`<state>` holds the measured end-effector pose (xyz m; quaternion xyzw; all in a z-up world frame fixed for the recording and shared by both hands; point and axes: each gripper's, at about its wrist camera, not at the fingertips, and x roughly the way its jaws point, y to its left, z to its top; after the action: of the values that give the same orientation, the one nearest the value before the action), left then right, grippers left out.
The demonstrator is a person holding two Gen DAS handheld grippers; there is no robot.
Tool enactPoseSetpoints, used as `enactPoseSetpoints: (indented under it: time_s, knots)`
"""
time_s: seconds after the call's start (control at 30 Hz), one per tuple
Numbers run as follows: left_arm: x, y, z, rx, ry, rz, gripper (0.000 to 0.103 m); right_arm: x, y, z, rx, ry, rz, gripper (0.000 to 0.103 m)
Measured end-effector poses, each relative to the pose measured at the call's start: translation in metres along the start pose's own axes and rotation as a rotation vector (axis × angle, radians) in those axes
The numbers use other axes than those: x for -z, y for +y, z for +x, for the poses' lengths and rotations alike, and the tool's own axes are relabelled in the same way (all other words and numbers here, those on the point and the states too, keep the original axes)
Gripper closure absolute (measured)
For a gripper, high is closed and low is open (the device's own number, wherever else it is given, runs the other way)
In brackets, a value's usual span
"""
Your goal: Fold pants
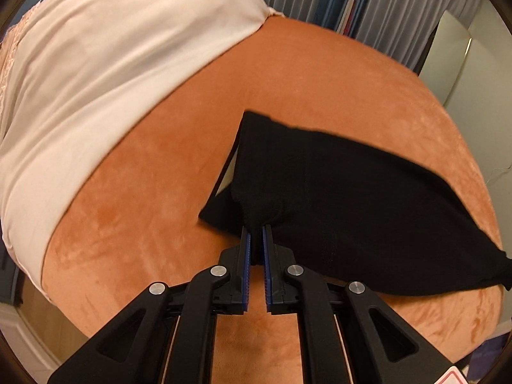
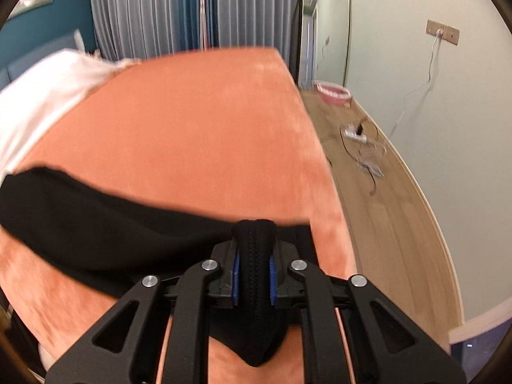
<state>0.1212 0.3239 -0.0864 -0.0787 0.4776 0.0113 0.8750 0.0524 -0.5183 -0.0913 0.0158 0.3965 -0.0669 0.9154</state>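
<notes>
The black pants [image 1: 345,198] lie on the orange velvet bed [image 1: 160,211], stretched toward the right. My left gripper [image 1: 256,230] is shut on a bunched edge of the pants at its near left side. In the right wrist view the pants [image 2: 96,217] run off to the left across the orange bed [image 2: 192,128]. My right gripper [image 2: 254,240] is shut on a stitched black hem of the pants, which sticks up between the fingers and hangs below them.
A pale pink sheet [image 1: 96,89] covers the bed's far left part and shows in the right wrist view [image 2: 48,96]. Grey curtains [image 2: 153,9] hang behind. The bed's right edge drops to a wooden floor [image 2: 384,208] with cables and a pink bowl [image 2: 332,92].
</notes>
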Motion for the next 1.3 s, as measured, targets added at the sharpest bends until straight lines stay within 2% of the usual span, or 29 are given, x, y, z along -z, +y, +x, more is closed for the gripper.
enactPoseSetpoints:
  time_s: [0.1, 0.2, 0.27, 0.33, 0.37, 0.4, 0.43, 0.47, 0.5, 0.57, 0.6, 0.67, 0.73, 0.77, 0.8, 0.83, 0.87, 0.93, 0.97, 1.03, 1.07, 1.1, 1.13, 1.17, 1.2, 1.27, 1.3]
  knots:
    - [0.001, 0.003, 0.011, -0.018, 0.011, -0.001, 0.097, 0.004, 0.0, 0.019, 0.036, 0.048, -0.024, 0.092]
    - [-0.016, -0.002, 0.012, -0.022, 0.0, 0.014, 0.097, -0.02, 0.005, 0.013, 0.055, -0.006, -0.042, 0.091]
    - [-0.032, -0.011, 0.003, -0.027, -0.027, 0.051, 0.096, -0.046, 0.01, -0.009, 0.069, -0.104, -0.068, 0.091]
    - [-0.04, -0.019, -0.007, -0.038, -0.051, 0.097, 0.095, -0.07, 0.024, -0.046, 0.082, -0.254, -0.141, 0.091]
    - [-0.04, -0.02, -0.012, -0.038, -0.055, 0.106, 0.095, -0.072, 0.029, -0.056, 0.082, -0.296, -0.174, 0.091]
    - [-0.039, -0.019, -0.013, -0.04, -0.052, 0.111, 0.094, -0.066, 0.038, -0.065, 0.123, -0.333, -0.246, 0.091]
    - [-0.035, -0.017, -0.014, -0.052, -0.044, 0.12, 0.093, -0.058, 0.04, -0.064, 0.152, -0.326, -0.288, 0.088]
    - [-0.028, -0.013, -0.012, -0.067, -0.031, 0.126, 0.093, -0.046, 0.039, -0.059, 0.172, -0.297, -0.314, 0.08]
    - [-0.019, -0.007, -0.008, -0.088, -0.008, 0.128, 0.093, -0.019, 0.032, -0.044, 0.208, -0.215, -0.335, 0.078]
    - [-0.004, 0.007, 0.001, -0.14, 0.034, 0.118, 0.093, 0.018, 0.016, -0.026, 0.25, -0.098, -0.326, 0.063]
    - [0.006, 0.02, 0.004, -0.167, 0.06, 0.093, 0.093, 0.041, 0.003, -0.02, 0.303, -0.041, -0.304, 0.063]
    - [0.016, 0.04, 0.001, -0.172, 0.077, 0.026, 0.093, 0.07, -0.023, -0.03, 0.317, 0.007, -0.189, 0.063]
    - [0.017, 0.054, -0.011, -0.182, 0.06, -0.034, 0.093, 0.074, -0.044, -0.049, 0.297, -0.02, -0.055, 0.061]
    - [0.016, 0.053, -0.019, -0.189, 0.044, -0.041, 0.093, 0.069, -0.051, -0.056, 0.275, -0.036, -0.001, 0.053]
    - [0.012, 0.048, -0.026, -0.193, 0.025, -0.032, 0.093, 0.06, -0.062, -0.066, 0.203, -0.066, 0.101, 0.046]
    - [0.007, 0.035, -0.036, -0.194, -0.006, -0.002, 0.093, 0.052, -0.068, -0.069, 0.153, -0.079, 0.165, 0.033]
    - [0.003, 0.022, -0.043, -0.186, -0.035, 0.021, 0.093, 0.039, -0.073, -0.067, 0.075, -0.081, 0.225, 0.026]
    - [-0.006, -0.011, -0.055, -0.127, -0.08, 0.057, 0.093, 0.025, -0.069, -0.058, -0.021, -0.06, 0.219, 0.026]
    - [-0.009, -0.028, -0.059, -0.086, -0.091, 0.07, 0.093, 0.02, -0.058, -0.049, -0.033, -0.031, 0.146, 0.025]
    - [-0.01, -0.063, -0.065, -0.01, -0.103, 0.109, 0.093, 0.025, -0.044, -0.028, 0.063, 0.039, 0.025, 0.017]
    - [-0.008, -0.079, -0.067, 0.017, -0.106, 0.136, 0.092, 0.027, -0.039, -0.012, 0.088, 0.075, -0.017, 0.017]
    - [-0.006, -0.095, -0.066, 0.034, -0.105, 0.169, 0.091, 0.025, -0.034, -0.002, 0.073, 0.096, -0.018, 0.017]
    - [-0.003, -0.118, -0.065, 0.053, -0.106, 0.218, 0.086, 0.027, -0.034, 0.008, 0.019, 0.117, -0.002, 0.045]
    - [-0.001, -0.13, -0.063, 0.062, -0.106, 0.241, 0.083, 0.023, -0.033, 0.021, -0.066, 0.153, 0.018, 0.094]
    - [0.001, -0.149, -0.06, 0.073, -0.103, 0.269, 0.079, 0.014, -0.026, 0.028, -0.092, 0.167, -0.001, 0.097]
    - [0.007, -0.175, -0.056, 0.107, -0.092, 0.296, 0.078, -0.016, -0.003, 0.004, 0.056, 0.002, -0.193, 0.098]
    - [0.008, -0.182, -0.055, 0.118, -0.088, 0.298, 0.078, -0.028, -0.002, -0.017, 0.089, -0.086, -0.228, 0.098]
